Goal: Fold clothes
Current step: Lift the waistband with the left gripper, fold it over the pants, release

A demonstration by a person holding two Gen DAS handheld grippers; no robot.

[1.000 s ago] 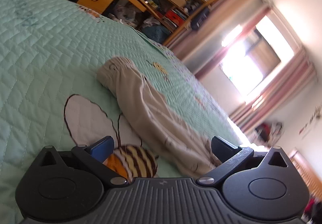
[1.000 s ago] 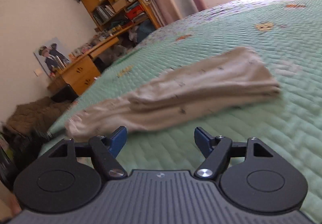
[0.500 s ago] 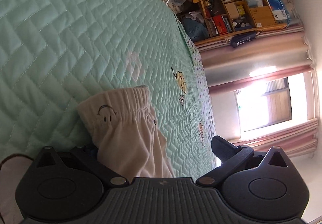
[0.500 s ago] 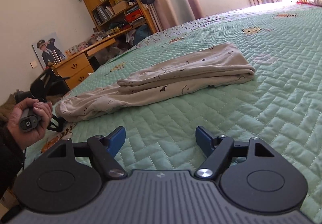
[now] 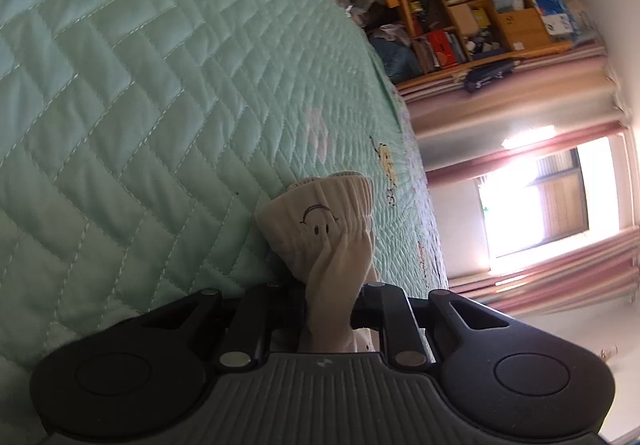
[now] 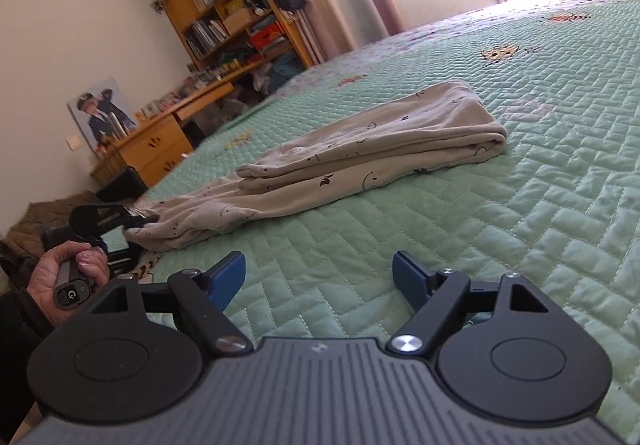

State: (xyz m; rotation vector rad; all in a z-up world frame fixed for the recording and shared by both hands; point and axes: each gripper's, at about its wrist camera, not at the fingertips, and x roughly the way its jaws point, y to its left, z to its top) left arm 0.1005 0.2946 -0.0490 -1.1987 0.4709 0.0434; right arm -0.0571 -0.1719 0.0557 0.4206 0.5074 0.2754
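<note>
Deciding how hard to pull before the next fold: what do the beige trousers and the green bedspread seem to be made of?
Trousers: probably soft matte cotton knit; they drape limply, the ribbed cuff gathers, and small faces are printed on them. The left gripper has just closed on that leg.

Bedspread: seemingly quilted padded fabric with a slight sheen; stitched zigzag lines puff it up.

Black handheld claws with blue pads

The right claw (image 6: 318, 275) has blue finger pads (image 6: 226, 277), silver pivot screws and a ribbed grey body; a dark sleeve (image 6: 16, 321) covers the left wrist.
</note>
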